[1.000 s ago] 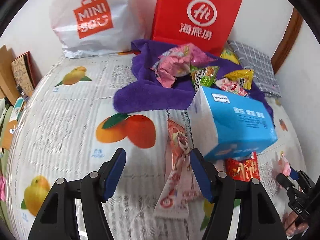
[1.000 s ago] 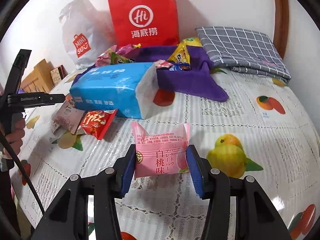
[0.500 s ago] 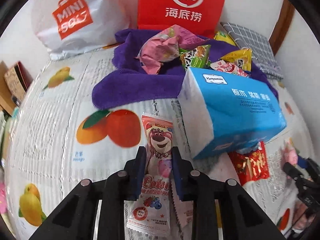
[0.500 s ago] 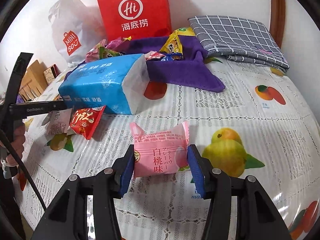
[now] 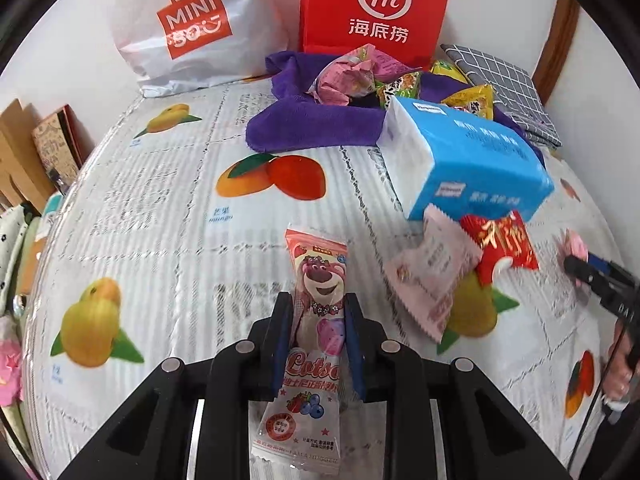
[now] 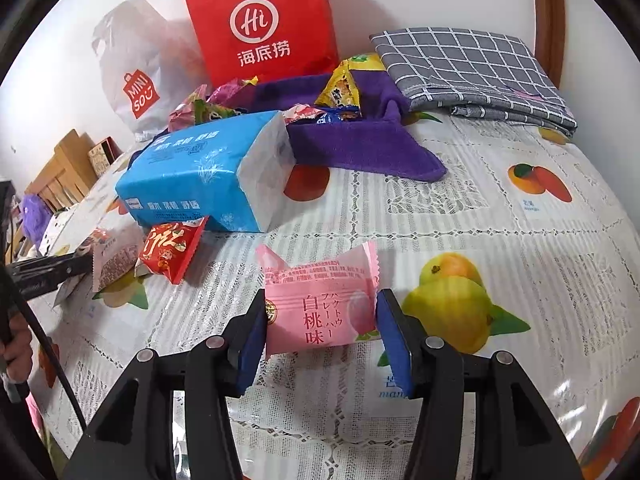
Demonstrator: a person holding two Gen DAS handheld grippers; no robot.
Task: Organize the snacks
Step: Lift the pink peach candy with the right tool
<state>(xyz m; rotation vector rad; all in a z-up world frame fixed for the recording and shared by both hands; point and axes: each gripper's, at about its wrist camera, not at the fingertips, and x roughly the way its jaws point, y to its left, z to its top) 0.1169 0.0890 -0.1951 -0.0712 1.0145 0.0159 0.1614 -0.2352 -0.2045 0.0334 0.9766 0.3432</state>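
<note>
We've just clamped the left gripper [image 5: 318, 334] on the bear-print snack [image 5: 316, 300], now pinched near-centre w/ a pick underway, while the right gripper [image 6: 320, 320] jaws are opening off the pink peach snack [image 6: 320, 304], which sits between them on the tablecloth [image 6: 520, 240], i.e. placed.

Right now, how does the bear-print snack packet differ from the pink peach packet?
The bear-print snack packet is long and narrow; the pink peach packet is short and wide. The left hand-held gripper is shut on the bear packet, while the right hand-held gripper's jaws are opening around the peach one. Both are sealed pinkish wrappers over the fruit-print tablecloth.
</note>
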